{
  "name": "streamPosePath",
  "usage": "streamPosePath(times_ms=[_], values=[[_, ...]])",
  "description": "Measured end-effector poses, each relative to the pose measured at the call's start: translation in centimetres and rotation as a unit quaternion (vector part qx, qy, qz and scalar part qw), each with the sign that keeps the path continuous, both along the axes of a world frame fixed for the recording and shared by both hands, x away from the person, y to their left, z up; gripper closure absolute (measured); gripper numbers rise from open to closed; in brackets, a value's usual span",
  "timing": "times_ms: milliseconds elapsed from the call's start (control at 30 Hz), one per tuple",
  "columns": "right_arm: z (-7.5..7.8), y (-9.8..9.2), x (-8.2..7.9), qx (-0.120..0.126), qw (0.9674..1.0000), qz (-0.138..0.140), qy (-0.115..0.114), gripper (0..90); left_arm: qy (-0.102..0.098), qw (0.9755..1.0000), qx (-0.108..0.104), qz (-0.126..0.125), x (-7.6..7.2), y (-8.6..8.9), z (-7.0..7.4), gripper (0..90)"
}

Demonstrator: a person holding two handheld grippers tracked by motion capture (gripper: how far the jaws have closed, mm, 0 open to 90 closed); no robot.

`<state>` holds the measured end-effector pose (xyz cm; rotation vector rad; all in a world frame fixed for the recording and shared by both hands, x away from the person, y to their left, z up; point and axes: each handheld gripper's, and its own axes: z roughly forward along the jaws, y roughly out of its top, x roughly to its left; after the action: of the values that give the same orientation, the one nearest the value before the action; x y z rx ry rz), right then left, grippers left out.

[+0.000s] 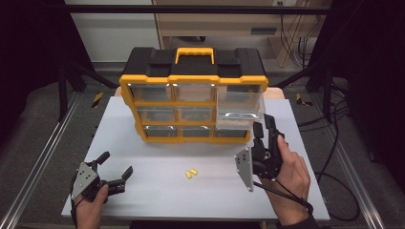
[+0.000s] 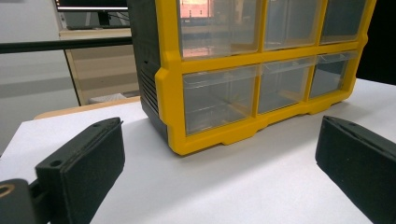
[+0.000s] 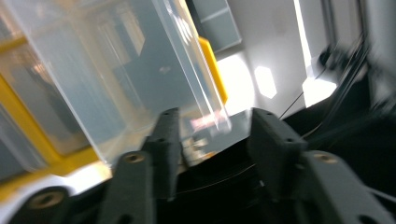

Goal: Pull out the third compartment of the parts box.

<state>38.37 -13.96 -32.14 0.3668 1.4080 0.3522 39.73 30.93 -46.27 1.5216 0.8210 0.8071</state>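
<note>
While left gripper [image 1: 112, 171] gapes wide w/ nothing held, right gripper [image 1: 264, 125] part-open, straddling clear drawer [image 1: 239, 109] edge.

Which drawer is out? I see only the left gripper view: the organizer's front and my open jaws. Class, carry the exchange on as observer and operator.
Observer: A clear drawer in the right column of the organizer is pulled out toward the person; I cannot tell which row it belongs to.
Operator: Where is the right gripper?
Observer: The right gripper is at the drawer's near right corner. Its jaws are open on either side of the corner, and I cannot tell whether they touch it.
Operator: Is anything loose on the table?
Observer: Two small yellow pieces lie on the table in front of the organizer, between the two hands.
</note>
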Motion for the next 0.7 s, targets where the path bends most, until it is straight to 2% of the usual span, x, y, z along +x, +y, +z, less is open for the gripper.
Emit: streamPosePath(times_ms=[33, 100, 167, 267, 433, 467, 600, 667, 700], values=[[-0.1, -0.3, 0.0, 0.027, 0.9996, 0.003, 0.006, 45.0, 0.000, 1.0000, 0.002, 0.001, 0.0, 0.0, 0.0, 1.0], [-0.7, -0.9, 0.2, 0.066, 0.9978, -0.003, 0.007, 39.8, 0.000, 1.0000, 0.004, 0.002, 0.0, 0.0, 0.0, 1.0], [-1.4, -1.6, 0.5, 0.104, 0.9945, -0.008, 0.012, 33.8, -0.002, 0.9999, 0.010, 0.003, -0.1, 0.0, 0.0, 1.0], [-2.8, -2.4, 1.1, 0.163, 0.9862, -0.010, 0.027, 25.2, -0.003, 0.9999, 0.012, 0.003, -0.1, -0.1, 0.0, 1.0], [-5.2, -3.3, 2.0, 0.233, 0.9718, -0.004, 0.039, 20.0, -0.002, 0.9999, 0.011, 0.003, -0.1, -0.1, -0.2, 0.9], [-5.6, -3.3, 2.2, 0.248, 0.9678, 0.001, 0.046, 18.5, -0.003, 0.9999, 0.011, 0.003, -0.2, 0.0, -0.3, 0.9], [-7.1, -2.9, 3.1, 0.273, 0.9584, 0.011, 0.082, 15.3, -0.001, 0.9999, 0.010, 0.007, -0.4, 0.0, -0.4, 0.8], [-7.8, -2.8, 3.4, 0.291, 0.9518, 0.017, 0.096, 14.6, 0.000, 0.9999, 0.009, 0.008, -0.4, 0.1, -0.5, 0.8], [-8.2, -2.7, 3.6, 0.302, 0.9469, 0.021, 0.107, 13.9, 0.000, 0.9999, 0.008, 0.008, -0.4, 0.1, -0.5, 0.8]])
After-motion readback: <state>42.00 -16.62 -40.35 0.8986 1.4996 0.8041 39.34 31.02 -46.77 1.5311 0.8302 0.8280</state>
